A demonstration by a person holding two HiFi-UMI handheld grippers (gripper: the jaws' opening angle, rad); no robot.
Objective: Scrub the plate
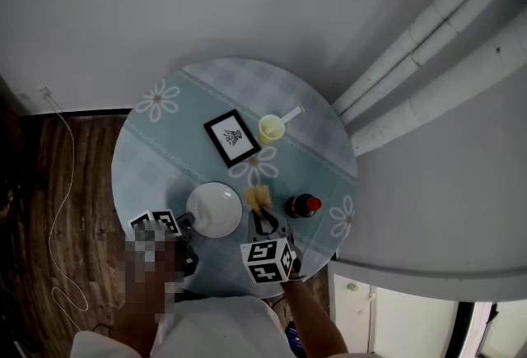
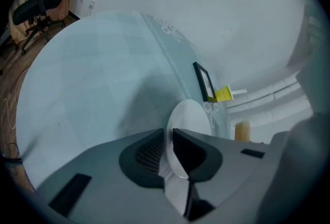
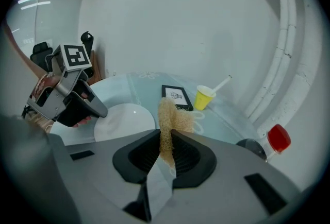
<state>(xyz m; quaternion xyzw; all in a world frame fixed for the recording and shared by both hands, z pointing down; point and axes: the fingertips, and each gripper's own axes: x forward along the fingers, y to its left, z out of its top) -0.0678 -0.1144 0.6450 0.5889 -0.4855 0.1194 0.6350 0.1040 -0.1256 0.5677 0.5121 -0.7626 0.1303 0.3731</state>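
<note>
A white plate (image 1: 215,209) lies on the round pale-blue table (image 1: 165,159), near its front edge. My left gripper (image 1: 186,226) is shut on the plate's near-left rim; in the left gripper view the plate (image 2: 191,117) runs edge-on between the jaws. My right gripper (image 1: 263,220) is shut on a tan mesh scrubber (image 1: 258,198), which stands just right of the plate. In the right gripper view the scrubber (image 3: 170,117) sticks up between the jaws, with the plate (image 3: 126,121) and left gripper (image 3: 98,109) to its left.
A black-framed picture (image 1: 232,137) and a yellow cup with a white handle (image 1: 272,127) sit behind the plate. A dark bottle with a red cap (image 1: 303,206) stands right of the scrubber. White pipes (image 1: 428,44) run along the wall at right.
</note>
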